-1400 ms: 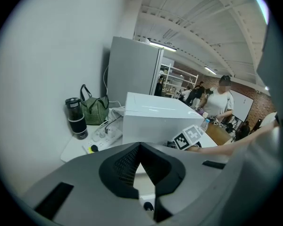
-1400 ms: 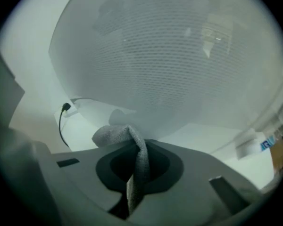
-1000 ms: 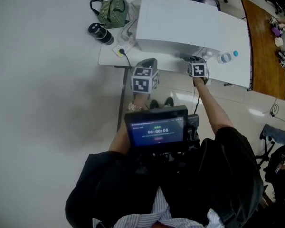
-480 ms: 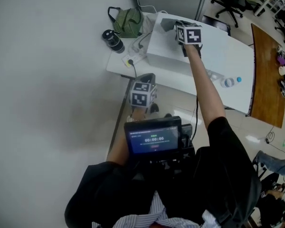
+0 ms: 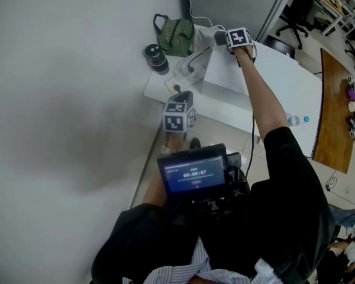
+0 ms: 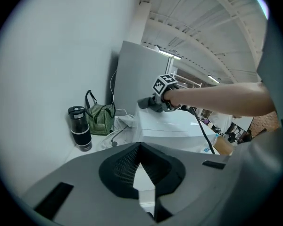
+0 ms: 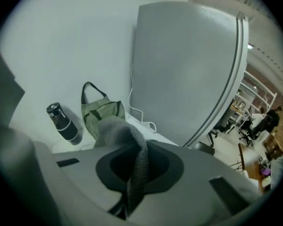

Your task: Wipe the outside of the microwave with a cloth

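1. My left gripper (image 5: 178,115), mid frame, has its jaws nearly together and holds nothing.
2. My right gripper (image 5: 223,38), upper middle, pinches the cloth (image 7: 117,131) on the microwave (image 5: 290,78) top.
3. I think the cloth is soft, light and floppy, so I grip its bunched middle.

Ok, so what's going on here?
A person is wiping a white microwave that sits on a table. The right claw is shut on a grey cloth and holds it at the microwave's top far corner. The left claw hangs low by the table's near edge, shut and empty.
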Demonstrator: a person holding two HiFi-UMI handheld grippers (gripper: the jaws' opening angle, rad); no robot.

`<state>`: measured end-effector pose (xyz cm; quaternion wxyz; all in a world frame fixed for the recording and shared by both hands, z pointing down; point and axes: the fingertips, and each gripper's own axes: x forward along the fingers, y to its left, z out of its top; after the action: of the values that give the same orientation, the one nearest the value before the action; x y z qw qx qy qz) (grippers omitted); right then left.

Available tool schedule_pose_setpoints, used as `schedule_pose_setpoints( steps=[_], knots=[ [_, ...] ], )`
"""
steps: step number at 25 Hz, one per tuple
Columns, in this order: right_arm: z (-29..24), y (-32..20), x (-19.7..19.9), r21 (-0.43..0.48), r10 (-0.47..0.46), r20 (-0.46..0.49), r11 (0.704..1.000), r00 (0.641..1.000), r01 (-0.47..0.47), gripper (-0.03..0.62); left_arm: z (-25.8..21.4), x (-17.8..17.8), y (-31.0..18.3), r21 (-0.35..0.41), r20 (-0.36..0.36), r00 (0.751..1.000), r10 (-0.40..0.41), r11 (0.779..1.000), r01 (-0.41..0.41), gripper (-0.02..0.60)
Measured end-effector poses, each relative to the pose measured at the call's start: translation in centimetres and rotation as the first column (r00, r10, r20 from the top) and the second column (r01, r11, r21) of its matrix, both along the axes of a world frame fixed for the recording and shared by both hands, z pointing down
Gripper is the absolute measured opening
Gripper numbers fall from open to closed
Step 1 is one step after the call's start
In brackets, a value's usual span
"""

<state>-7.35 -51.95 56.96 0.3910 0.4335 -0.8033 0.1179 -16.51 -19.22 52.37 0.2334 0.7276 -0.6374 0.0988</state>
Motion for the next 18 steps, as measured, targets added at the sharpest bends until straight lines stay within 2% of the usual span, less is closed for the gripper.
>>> schedule_pose_setpoints(
  steps=[3, 6, 11, 14, 18],
  knots=[
    [0.1, 0.4, 3.2, -0.005, 0.043, 0.004, 0.999, 0.999, -0.043, 0.015, 0.0, -0.5, -1.1, -0.013, -0.003, 1.0, 0.019, 1.0, -0.019, -0.008],
    [0.7, 0.9, 9.8, -0.035, 0.155, -0.031, 0.987, 0.987, -0.156, 0.015, 0.0, 0.8, -2.9, -0.008, -0.01, 0.997, 0.075, 0.997, -0.075, -0.008],
    [1.2, 0.9, 22.2, -0.04, 0.333, -0.055, 0.941, 0.941, -0.336, 0.017, -0.3, 4.1, -6.0, 0.004, -0.022, 0.986, 0.163, 0.987, -0.163, -0.008],
    [1.3, 1.4, 29.7, -0.053, 0.427, -0.035, 0.902, 0.904, -0.428, 0.017, -0.5, 6.4, -6.9, 0.007, -0.024, 0.977, 0.214, 0.977, -0.214, -0.008],
    [1.0, 2.6, 36.0, -0.087, 0.49, -0.055, 0.866, 0.87, -0.493, 0.017, -1.1, 8.3, -8.0, 0.013, -0.016, 0.969, 0.245, 0.969, -0.245, -0.008]
  ],
)
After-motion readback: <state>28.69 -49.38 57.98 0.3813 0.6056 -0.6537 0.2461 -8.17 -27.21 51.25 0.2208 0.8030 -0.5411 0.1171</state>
